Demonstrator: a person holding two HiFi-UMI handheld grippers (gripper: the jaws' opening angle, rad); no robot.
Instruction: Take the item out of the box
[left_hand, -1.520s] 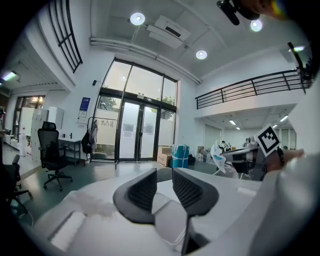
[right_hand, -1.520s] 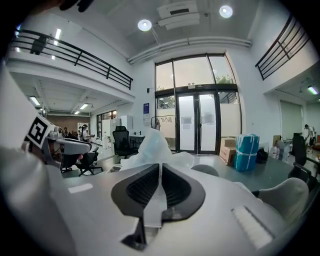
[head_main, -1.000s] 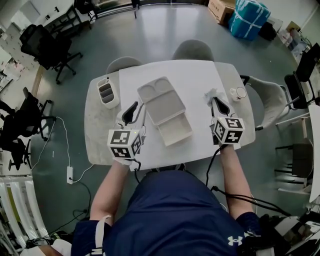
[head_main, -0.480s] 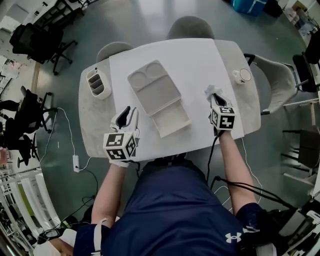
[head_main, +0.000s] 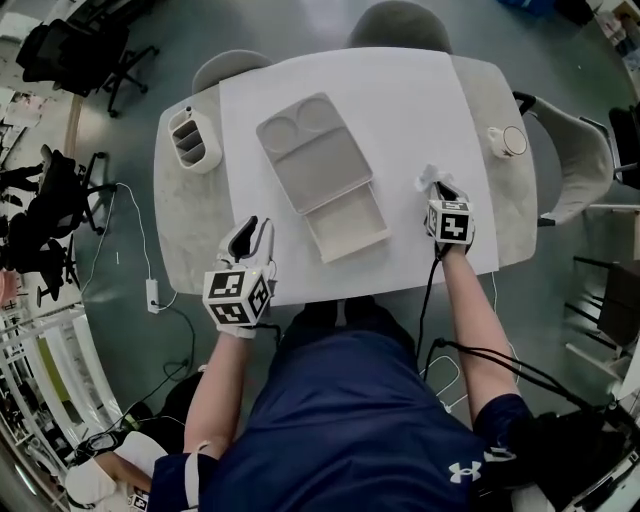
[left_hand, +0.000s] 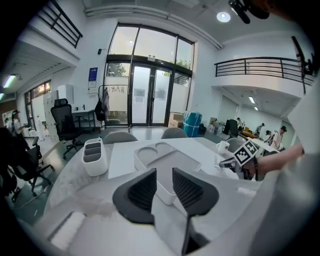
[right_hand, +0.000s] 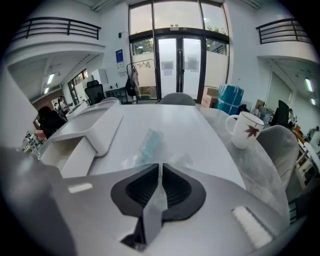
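Looks nearly done. Already out of the flat white plastic box (head_main: 315, 160), its pulled-out drawer tray (head_main: 347, 228) showing bare: crinkled clear plastic packet with bluish contents (right_hand: 150, 142), pinched in the nearly closed right hand-held gripper (right_hand: 159, 170), low over the white counter (head_main: 400, 100), well right of the box. Left hand-held gripper (left_hand: 164, 185) wide and empty beside the tray. Probably left: setting down and letting go.

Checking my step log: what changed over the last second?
Both grippers sank toward the table: the right gripper, jaws shut on the clear packet, and the left gripper, jaws open and empty. Nothing was grabbed or released. The open box stayed put.
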